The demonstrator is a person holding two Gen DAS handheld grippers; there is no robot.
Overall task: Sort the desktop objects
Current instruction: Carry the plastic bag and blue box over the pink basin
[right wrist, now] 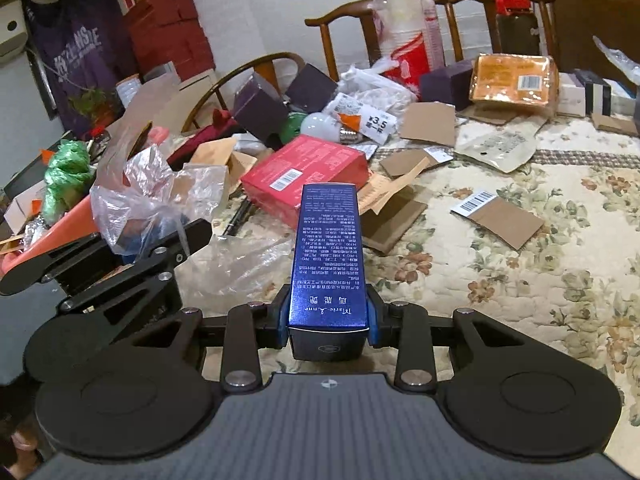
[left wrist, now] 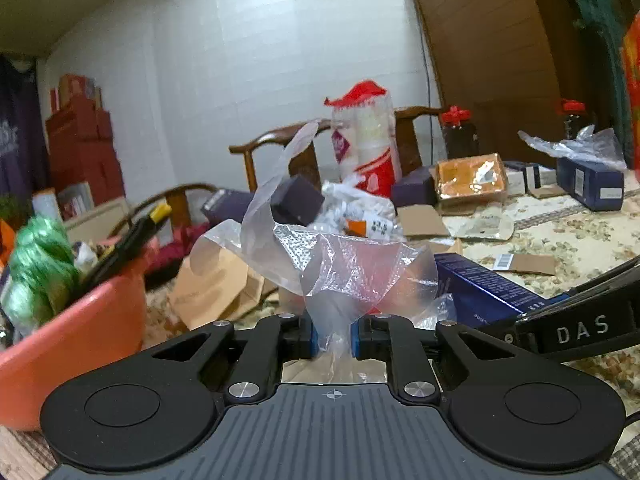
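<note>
A crumpled clear plastic bag [left wrist: 352, 272] stands up between the blue pads of my left gripper [left wrist: 334, 336]. The jaws are a little apart and the film sits loosely in the gap, just right of a pink basin [left wrist: 80, 340]. The right wrist view shows the same bag [right wrist: 132, 200] over the basin's rim [right wrist: 60, 232]. My right gripper [right wrist: 328, 316] is shut on the near end of a long dark-blue box [right wrist: 326, 240], which points away over the table. That box [left wrist: 480, 292] also shows low at the right of the left wrist view.
The basin holds green plastic [left wrist: 36, 276] and dark items. On the floral tablecloth [right wrist: 520, 280] lie a red box [right wrist: 308, 176], a light bulb [right wrist: 324, 124], cardboard scraps [right wrist: 504, 216], purple boxes and an orange packet [right wrist: 514, 78]. Wooden chairs [right wrist: 344, 28] stand behind.
</note>
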